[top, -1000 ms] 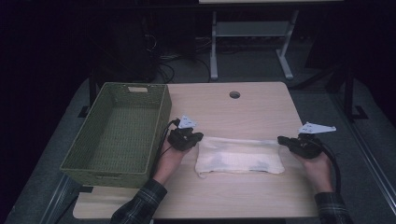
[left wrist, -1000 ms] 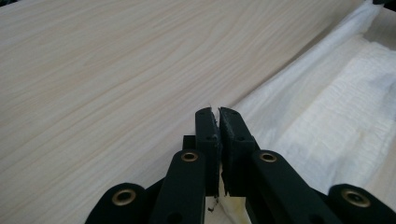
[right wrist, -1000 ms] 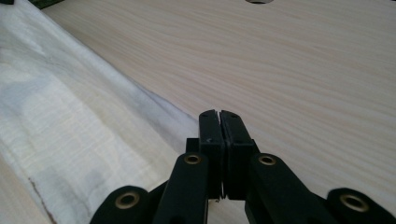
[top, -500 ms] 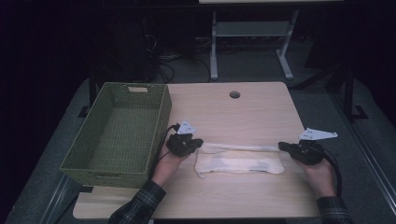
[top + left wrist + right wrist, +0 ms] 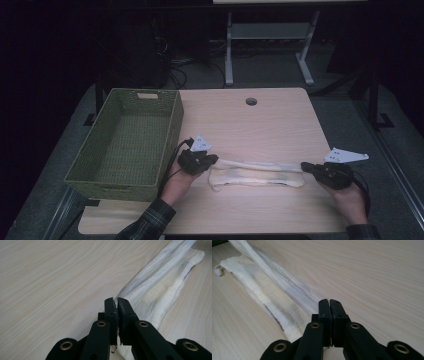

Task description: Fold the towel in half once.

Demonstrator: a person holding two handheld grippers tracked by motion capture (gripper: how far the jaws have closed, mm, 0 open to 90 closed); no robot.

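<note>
A cream-white cloth (image 5: 257, 173) lies stretched across the near part of the wooden table (image 5: 250, 130), its far edge lifted and pulled taut between the two grippers. My left gripper (image 5: 206, 161) is shut on the cloth's left corner; in the left gripper view the jaws pinch the cloth (image 5: 160, 287) at the left gripper's tip (image 5: 115, 300). My right gripper (image 5: 307, 167) is shut on the right corner; the right gripper view shows the right gripper's tip (image 5: 329, 302) clamped on the cloth (image 5: 274, 295), which runs off to the upper left.
A green woven basket (image 5: 125, 142) stands on the left side of the table, close beside my left hand. A round cable hole (image 5: 251, 101) sits near the table's far edge. A white desk frame (image 5: 267, 45) stands on the floor beyond.
Both grippers have drawn the cloth's far edge toward the person, folding it over the rest. The cloth now looks narrower than a second ago.
</note>
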